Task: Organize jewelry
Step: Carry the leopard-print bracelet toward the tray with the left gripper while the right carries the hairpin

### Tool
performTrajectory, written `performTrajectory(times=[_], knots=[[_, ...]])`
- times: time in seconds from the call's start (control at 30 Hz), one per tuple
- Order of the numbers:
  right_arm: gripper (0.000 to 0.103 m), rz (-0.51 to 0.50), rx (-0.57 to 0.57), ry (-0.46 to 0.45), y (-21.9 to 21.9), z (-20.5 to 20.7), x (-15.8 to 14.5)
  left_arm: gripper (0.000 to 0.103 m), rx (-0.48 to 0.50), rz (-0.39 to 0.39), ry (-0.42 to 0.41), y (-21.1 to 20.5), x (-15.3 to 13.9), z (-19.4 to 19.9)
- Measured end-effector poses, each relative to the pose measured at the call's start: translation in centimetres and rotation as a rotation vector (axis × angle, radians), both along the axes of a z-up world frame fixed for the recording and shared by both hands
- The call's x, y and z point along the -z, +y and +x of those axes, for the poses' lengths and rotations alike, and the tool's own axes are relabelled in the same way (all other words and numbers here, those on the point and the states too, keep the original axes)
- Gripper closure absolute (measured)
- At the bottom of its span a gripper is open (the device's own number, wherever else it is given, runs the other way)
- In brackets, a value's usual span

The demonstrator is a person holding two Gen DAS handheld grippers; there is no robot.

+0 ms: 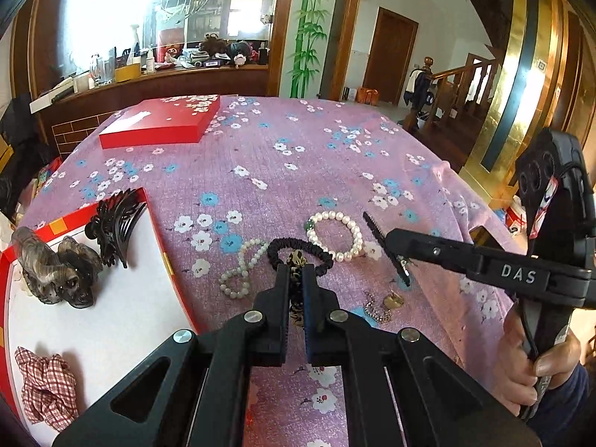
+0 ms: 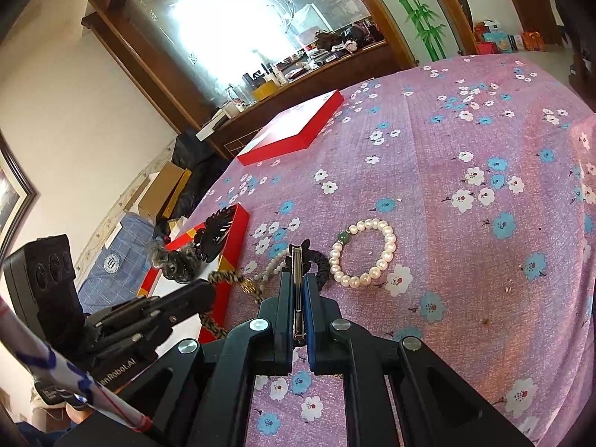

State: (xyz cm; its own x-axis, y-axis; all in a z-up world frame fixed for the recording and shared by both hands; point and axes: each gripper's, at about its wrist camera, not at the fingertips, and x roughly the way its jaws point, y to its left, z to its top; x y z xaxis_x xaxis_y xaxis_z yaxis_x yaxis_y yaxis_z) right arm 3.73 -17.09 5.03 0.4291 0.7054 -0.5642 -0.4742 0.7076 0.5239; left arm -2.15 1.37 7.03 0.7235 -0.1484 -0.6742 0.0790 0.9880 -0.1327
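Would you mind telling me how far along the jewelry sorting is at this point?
Partly done. Already in the red tray: a black claw clip, a grey clip and a checked scrunchie. In hand: the left gripper is shut on a leopard hair tie, and the right gripper on a comb clip. Left on the cloth: pearl bracelet, small bead bracelet, black scrunchie, and small gold pieces.

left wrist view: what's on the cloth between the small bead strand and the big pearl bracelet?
A black scrunchie lies between the small bead strand and the pearl bracelet; the left wrist view shows it best.
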Motion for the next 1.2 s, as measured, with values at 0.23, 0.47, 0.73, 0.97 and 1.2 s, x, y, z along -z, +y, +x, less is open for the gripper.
performTrajectory(times=[0.23, 0.47, 0.73, 0.97, 1.2], knots=[[0.097, 0.003, -0.004, -0.007, 0.0, -0.1, -0.1, 0.097, -0.016, 0.021, 0.009, -0.2, 0.4, -0.3], [0.097, 0.006, -0.007, -0.012, 0.0, -0.4, -0.3, 0.097, -0.049, 0.058, 0.003, -0.2, 0.3, -0.9], [0.097, 0.014, -0.026, -0.012, 0.2, -0.4, -0.3, 0.097, -0.075, 0.065, -0.006, 0.9, -0.1, -1.8], [0.097, -0.004, -0.026, -0.013, 0.5, -0.4, 0.0, 0.097, -0.099, 0.050, -0.028, 2.2, -1.2, -2.7], [0.097, 0.005, -0.005, 0.033, 0.2, 0.1, 0.8, 0.097, -0.123, 0.026, -0.058, 4.2, -2.6, -4.2]])
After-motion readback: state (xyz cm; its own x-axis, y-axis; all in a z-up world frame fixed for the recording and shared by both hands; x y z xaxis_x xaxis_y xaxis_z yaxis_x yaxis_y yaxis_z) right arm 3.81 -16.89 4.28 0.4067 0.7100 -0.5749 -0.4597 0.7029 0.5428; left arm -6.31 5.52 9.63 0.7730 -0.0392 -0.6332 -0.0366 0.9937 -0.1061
